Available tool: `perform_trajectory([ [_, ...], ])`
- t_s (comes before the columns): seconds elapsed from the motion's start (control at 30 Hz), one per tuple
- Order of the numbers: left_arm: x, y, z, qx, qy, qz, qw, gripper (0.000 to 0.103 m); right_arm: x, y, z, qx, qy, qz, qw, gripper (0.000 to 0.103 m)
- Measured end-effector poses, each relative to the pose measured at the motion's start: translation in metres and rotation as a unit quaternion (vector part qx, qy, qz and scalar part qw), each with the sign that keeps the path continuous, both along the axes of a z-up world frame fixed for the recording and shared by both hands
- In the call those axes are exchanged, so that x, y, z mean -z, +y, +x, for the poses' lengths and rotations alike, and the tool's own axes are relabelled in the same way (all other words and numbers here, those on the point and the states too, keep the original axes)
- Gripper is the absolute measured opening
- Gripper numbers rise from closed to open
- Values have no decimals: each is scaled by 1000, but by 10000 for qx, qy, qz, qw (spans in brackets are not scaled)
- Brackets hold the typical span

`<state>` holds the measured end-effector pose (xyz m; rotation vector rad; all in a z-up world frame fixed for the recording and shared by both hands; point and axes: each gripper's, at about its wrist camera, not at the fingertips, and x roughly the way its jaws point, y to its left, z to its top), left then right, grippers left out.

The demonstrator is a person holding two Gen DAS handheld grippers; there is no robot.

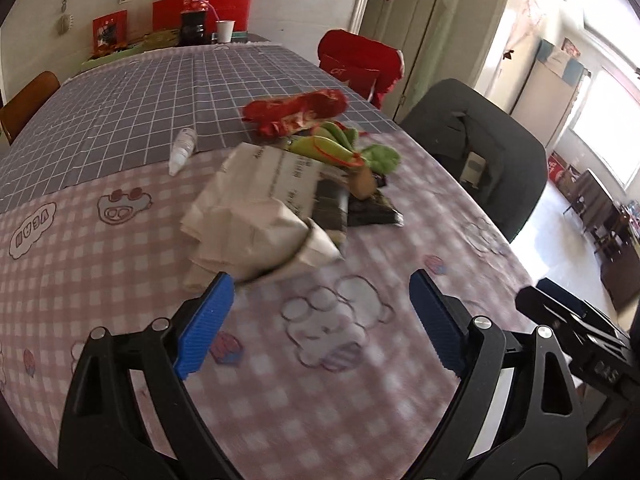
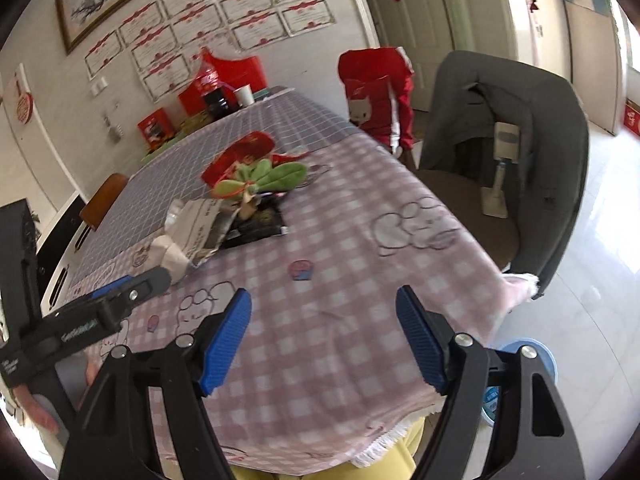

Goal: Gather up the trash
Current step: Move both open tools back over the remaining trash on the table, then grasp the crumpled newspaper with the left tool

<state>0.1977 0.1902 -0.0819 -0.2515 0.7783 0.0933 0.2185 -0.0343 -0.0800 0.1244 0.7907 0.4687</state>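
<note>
Both tongs, left (image 1: 320, 316) and right (image 2: 323, 332), gape wide and empty, angled down over the table (image 1: 120, 264)

A long bench (image 1: 360, 420) is covered near the camera by a pink checked cloth (image 1: 120, 280) with cartoon drawings, and farther back by a grey grid-patterned cloth (image 1: 132, 92). A heap of trash lies on the pink cloth: crumpled white paper (image 1: 248, 220), a dark foil wrapper (image 1: 372, 210), green wrappers (image 1: 340, 146) and a red wrapper (image 1: 296, 110). A small white bottle (image 1: 182, 150) lies on its side just beside the heap. At the far end stand a cola bottle (image 1: 196, 12) and a white paper cup (image 1: 225, 31).
</note>
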Motion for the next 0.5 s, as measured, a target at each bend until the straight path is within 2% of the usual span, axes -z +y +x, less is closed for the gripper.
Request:
perform_trajectory([
  [0.13, 11, 11, 19, -116, 210, 85, 9997, 88, -4, 15, 5, -120, -43, -66, 9999, 73],
  [0.3, 23, 14, 40, -277, 401, 480, 9977, 87, -6, 26, 12, -190, -75, -119, 9997, 73],
  [0.37, 26, 17, 45, -267, 369, 457, 9979, 64, -6, 30, 14, -209, -66, -152, 9996, 73],
  [0.43, 26, 17, 45, -274, 290, 538, 9978, 56, -5, 31, 16, -229, -60, -163, 9996, 73],
  [0.5, 26, 18, 43, -193, 273, 544, 9980, 53, -4, 33, 19, -220, -40, -201, 9995, 73],
])
